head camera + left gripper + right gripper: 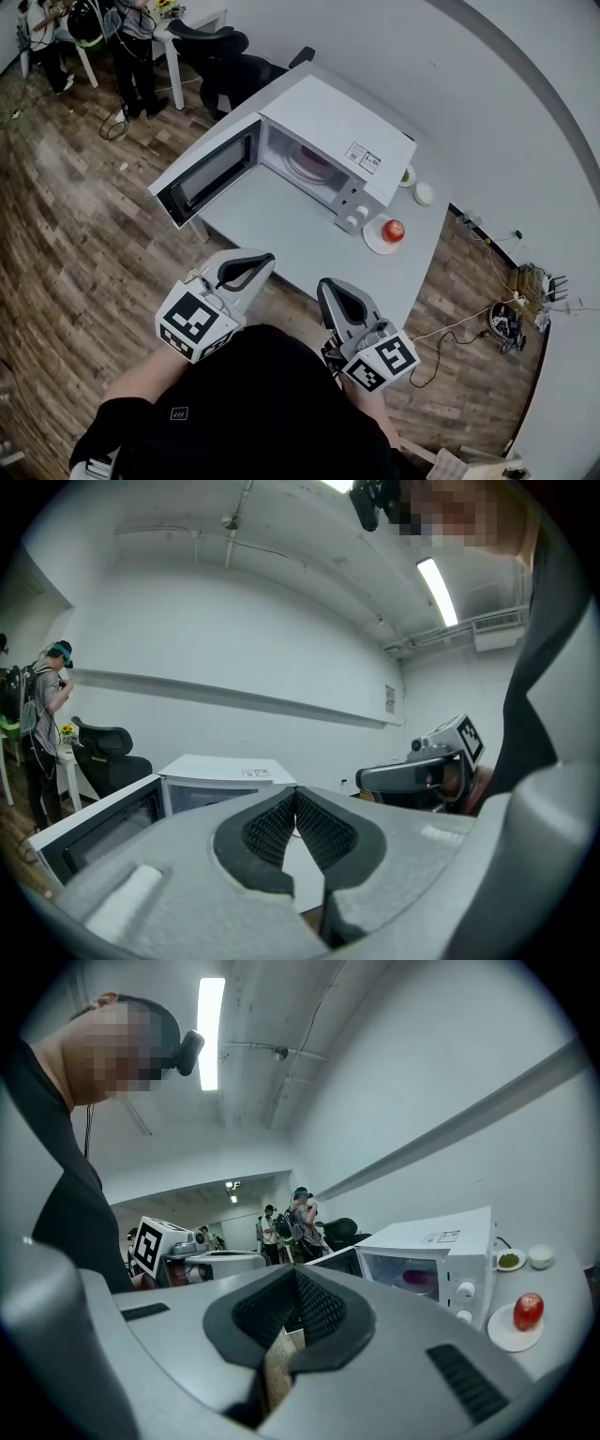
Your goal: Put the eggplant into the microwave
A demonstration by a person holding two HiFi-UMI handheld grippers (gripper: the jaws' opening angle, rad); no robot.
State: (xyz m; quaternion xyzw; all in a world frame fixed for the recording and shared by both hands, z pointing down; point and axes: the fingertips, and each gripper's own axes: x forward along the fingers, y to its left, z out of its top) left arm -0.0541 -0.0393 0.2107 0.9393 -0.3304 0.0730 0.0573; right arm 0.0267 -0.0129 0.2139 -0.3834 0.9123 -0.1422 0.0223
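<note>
The left gripper is holding its jaws pressed together with nothing between them, and the right gripper is doing the same, its jaws shut and empty. Both are hovering side by side near the person's body, short of the grey tabletop and pointing toward it. On the tabletop the white microwave is standing with its door swung wide open. Inside, a round plate is carrying a purple thing that appears to be the eggplant. Just beside the microwave's knobs, a white saucer is holding a red fruit. Behind it, a small dish is holding something green, next to a white bowl whose contents cannot be made out.
</note>
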